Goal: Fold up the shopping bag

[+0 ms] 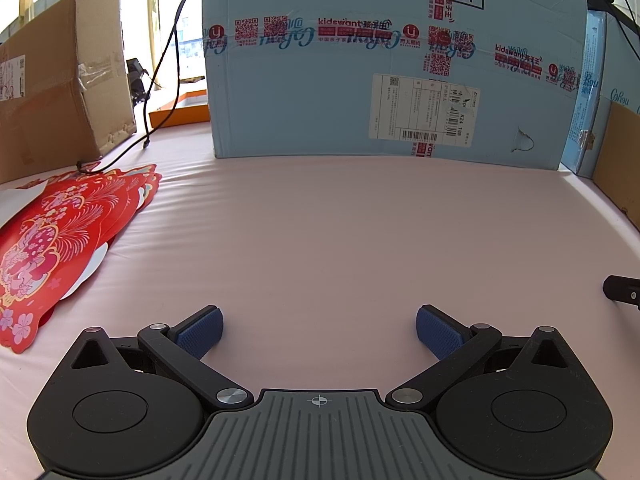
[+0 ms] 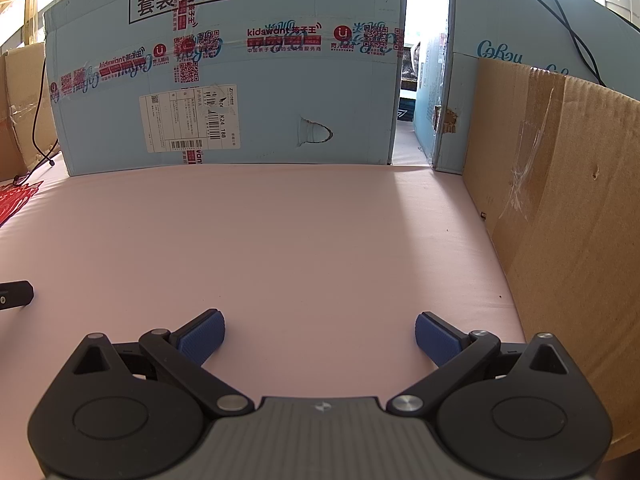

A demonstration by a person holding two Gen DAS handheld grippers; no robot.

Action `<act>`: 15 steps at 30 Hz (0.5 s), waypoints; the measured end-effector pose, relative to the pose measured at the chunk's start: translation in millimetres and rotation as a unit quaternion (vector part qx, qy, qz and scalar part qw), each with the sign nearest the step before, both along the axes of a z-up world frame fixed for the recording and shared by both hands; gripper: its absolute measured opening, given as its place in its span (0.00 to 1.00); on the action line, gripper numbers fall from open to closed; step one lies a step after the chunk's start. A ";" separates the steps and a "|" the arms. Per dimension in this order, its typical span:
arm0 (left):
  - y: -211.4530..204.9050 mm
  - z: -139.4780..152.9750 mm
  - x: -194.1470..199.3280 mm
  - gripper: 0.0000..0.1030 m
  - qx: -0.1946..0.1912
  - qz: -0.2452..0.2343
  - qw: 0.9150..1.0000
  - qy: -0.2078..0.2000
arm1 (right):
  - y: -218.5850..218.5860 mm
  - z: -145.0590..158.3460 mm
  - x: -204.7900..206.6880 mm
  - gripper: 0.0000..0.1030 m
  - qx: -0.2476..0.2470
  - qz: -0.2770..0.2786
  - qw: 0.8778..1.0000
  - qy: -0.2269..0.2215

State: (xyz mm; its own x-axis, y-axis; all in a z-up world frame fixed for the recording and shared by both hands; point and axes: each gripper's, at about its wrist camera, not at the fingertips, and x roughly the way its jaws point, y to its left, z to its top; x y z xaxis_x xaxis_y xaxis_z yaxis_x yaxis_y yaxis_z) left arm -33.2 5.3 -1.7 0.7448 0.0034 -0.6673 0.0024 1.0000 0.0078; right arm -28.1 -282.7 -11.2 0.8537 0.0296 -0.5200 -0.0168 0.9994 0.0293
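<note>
A red shopping bag (image 1: 52,240) with pink and gold flower prints lies flat on the pink table cover (image 1: 340,232), at the left of the left wrist view. Only its red corner (image 2: 16,198) shows at the left edge of the right wrist view. My left gripper (image 1: 319,334) is open, low over bare cover to the right of the bag, nothing between its blue pads. My right gripper (image 2: 319,336) is open too, farther right over bare cover. Each gripper's black tip shows at the edge of the other's view.
A big light-blue carton (image 1: 380,60) stands across the back. A brown box (image 1: 56,80) sits at the back left with a black cable (image 1: 160,80) trailing past it. A brown cardboard sheet (image 2: 560,220) walls the right side. An orange tray (image 1: 180,114) lies behind.
</note>
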 end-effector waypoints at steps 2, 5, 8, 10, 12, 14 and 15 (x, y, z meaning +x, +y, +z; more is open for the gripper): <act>0.3 -0.4 -0.1 1.00 0.000 0.000 1.000 0.000 | 0.0 0.0 0.0 1.00 0.000 0.000 1.000 0.000; 0.7 -0.5 -0.2 1.00 0.001 0.000 1.000 0.000 | -0.1 0.1 0.0 1.00 0.000 0.000 1.000 0.000; 1.7 -1.1 -0.4 1.00 -0.001 0.000 1.000 0.000 | -0.1 0.1 0.1 1.00 0.000 0.000 1.000 0.000; 2.8 -1.5 -0.5 1.00 -0.004 0.001 1.000 0.000 | -0.2 0.3 0.1 1.00 0.000 0.000 1.000 0.000; 3.1 -1.7 -0.5 1.00 -0.005 0.001 1.000 -0.001 | -0.3 0.5 0.1 1.00 0.000 0.000 1.000 0.000; 3.9 -1.8 -0.7 1.00 -0.007 0.001 1.000 -0.001 | -0.3 0.6 -0.1 1.00 0.000 0.000 1.000 0.000; 4.4 -1.9 -0.9 1.00 -0.009 0.001 1.000 -0.002 | -0.4 0.6 0.0 1.00 0.000 0.000 1.000 0.000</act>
